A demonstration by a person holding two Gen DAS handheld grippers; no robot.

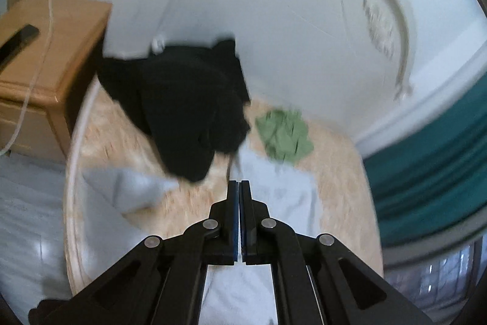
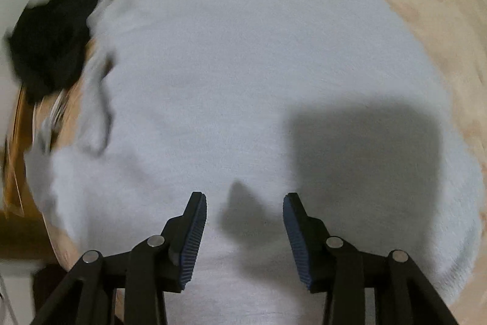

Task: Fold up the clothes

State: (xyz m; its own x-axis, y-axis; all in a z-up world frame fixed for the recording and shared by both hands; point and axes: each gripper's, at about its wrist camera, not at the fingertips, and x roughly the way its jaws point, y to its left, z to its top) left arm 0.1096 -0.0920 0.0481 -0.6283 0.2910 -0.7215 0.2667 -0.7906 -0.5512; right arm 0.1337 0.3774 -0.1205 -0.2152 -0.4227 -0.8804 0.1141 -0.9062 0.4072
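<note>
the left gripper has its jaws pressed together with only a thin slit between the blue pads; whether any cloth is pinched there cannot be told. it hangs over the near part of a pale grey garment lying on a round wooden table. past it, a black garment is heaped at the far left of the table and a crumpled green cloth sits just right of it. a wooden cabinet stands off to the left, and a teal fabric shows on the right.

the right gripper is wide open, holding nothing, close above the grey garment, which is spread flat.
</note>
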